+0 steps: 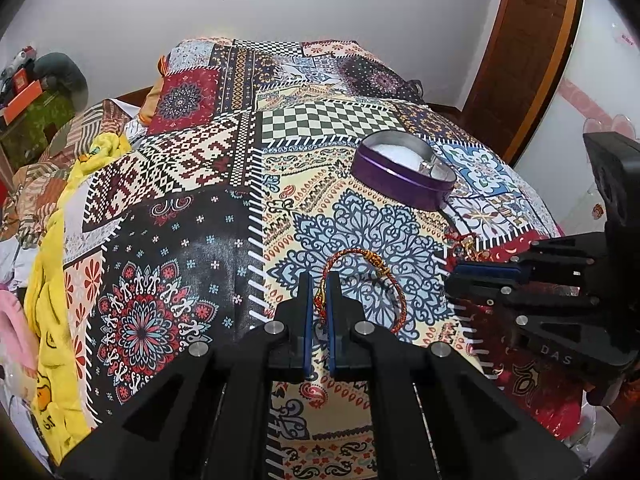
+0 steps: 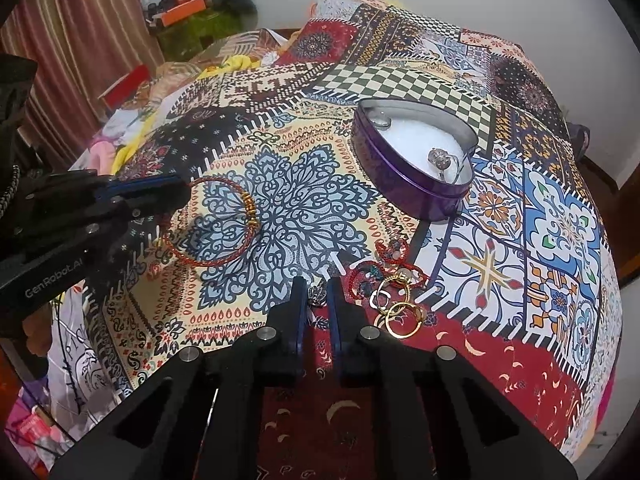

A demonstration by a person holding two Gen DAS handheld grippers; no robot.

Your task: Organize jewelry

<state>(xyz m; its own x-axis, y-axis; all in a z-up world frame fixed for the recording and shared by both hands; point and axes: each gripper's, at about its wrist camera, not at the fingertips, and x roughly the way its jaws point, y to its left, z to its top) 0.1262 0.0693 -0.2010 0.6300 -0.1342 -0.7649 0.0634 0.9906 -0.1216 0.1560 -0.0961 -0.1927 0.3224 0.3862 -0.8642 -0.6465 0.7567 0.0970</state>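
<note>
Though it looks sturdy, the purple heart-shaped metal tin on the patchwork bedspread is thin-walled and light — likely to slide if nudged. Nearer, the red braided cord bracelet with gold beads is a springy hoop; the left gripper is clamped on its cord. Smallest, a slippery silver charm sits pinched in the right gripper, beside loose gold rings.
</note>
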